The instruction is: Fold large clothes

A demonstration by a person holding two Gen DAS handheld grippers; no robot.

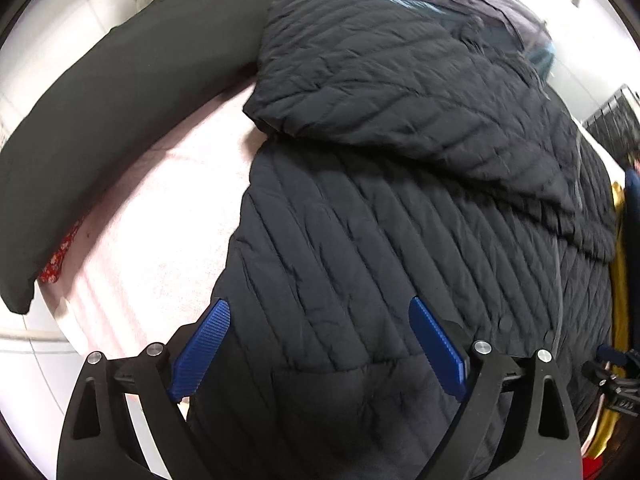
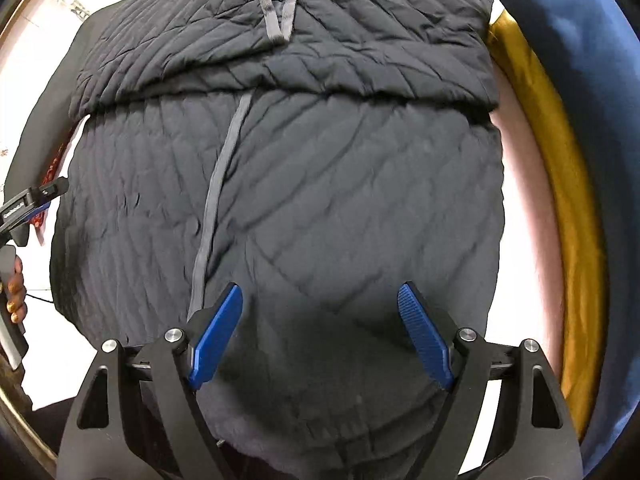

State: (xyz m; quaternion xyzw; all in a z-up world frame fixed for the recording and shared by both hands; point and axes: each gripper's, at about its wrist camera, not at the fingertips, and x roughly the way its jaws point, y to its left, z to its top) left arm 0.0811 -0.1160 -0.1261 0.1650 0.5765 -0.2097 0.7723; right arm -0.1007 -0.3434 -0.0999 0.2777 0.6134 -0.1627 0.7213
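Right wrist view | my right gripper (image 2: 320, 332) and left gripper (image 1: 320, 346) both gape empty over quilted jacket (image 2: 280, 200) | jacket's near hem directly below both; long axis runs away from me, toward the folded top.

Jacket (image 1: 400, 220) on bed (image 1: 160, 220) — sleeve (image 1: 380, 72) across

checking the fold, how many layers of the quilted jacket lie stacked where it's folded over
2: the folded-over flap on top at the far end, and the jacket body flat beneath it. More layers may hide underneath.
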